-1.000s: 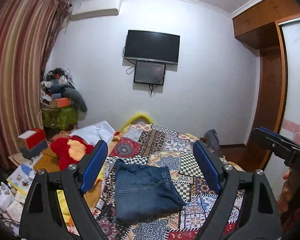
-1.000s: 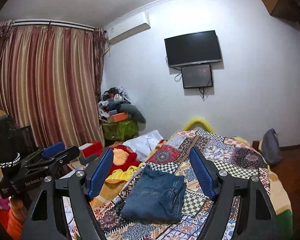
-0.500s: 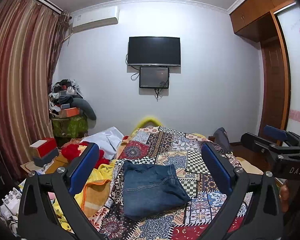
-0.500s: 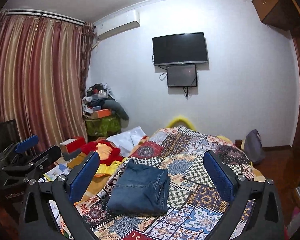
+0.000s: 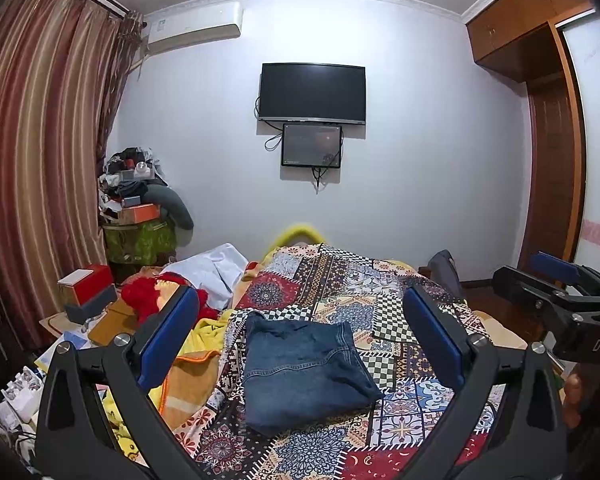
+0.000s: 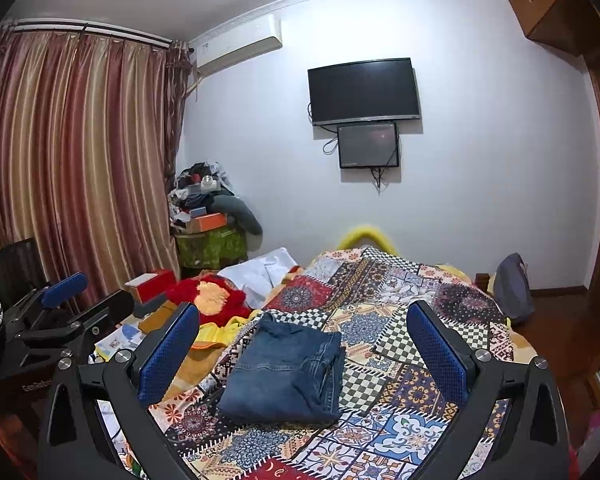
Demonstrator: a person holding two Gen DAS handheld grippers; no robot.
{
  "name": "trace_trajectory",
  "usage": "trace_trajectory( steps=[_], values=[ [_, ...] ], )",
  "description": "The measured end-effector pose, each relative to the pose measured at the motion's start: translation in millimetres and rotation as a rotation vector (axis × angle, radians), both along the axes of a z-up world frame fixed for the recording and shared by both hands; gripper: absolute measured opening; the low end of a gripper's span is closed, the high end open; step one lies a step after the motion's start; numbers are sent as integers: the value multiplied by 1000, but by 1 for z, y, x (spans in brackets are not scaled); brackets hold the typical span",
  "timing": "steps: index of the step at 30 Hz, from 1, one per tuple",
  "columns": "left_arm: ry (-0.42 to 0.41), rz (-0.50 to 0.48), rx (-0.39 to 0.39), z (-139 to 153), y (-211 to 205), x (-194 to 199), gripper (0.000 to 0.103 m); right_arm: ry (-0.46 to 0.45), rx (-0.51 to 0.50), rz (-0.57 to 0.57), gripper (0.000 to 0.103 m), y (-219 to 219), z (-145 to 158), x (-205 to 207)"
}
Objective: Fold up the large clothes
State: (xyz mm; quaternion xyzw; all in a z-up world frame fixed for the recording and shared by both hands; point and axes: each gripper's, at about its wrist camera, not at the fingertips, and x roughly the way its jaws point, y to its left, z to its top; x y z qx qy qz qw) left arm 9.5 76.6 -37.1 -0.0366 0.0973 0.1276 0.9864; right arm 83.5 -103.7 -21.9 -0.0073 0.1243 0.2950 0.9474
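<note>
Mid-bed, nearer the left edge of the patchwork bedspread (image 5: 400,316), jeans (image 5: 306,364) lie folded into a thick square. Left gripper (image 5: 300,344) and right gripper (image 6: 302,350) hang above, fingers spread, empty. Denim looks heavy, limp, non-slip: pinch the layered edge, I'd say.

Matt blue denim jeans (image 5: 306,368) lie on patterned cloth bedspread (image 5: 388,312).

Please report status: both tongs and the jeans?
Left tongs open, right tongs open, both empty. Jeans folded on bedspread, untouched. Nothing in the way.
</note>
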Motion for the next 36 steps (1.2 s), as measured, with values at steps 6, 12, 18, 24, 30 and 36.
trace_trajectory(
  steps=[6, 12, 18, 24, 30, 36],
  values=[
    [7, -1, -3, -1, 1, 2, 103, 3, -6, 2, 103, 1, 0, 1],
    [6, -2, -7, -1, 2, 2, 103, 1, -5, 2, 103, 0, 1, 0],
    [1, 2, -8, -2, 2, 2, 103, -5, -19, 0, 103, 2, 1, -1],
    [3, -7, -8, -1, 0, 3, 103, -6, -19, -3, 103, 2, 1, 1],
    [15, -21, -16, -2, -1, 4, 103, -6, -16, -9, 103, 2, 1, 1],
    [15, -30, -21, -1, -1, 4, 103, -2, -20, -24, 103, 2, 1, 1]
  ],
)
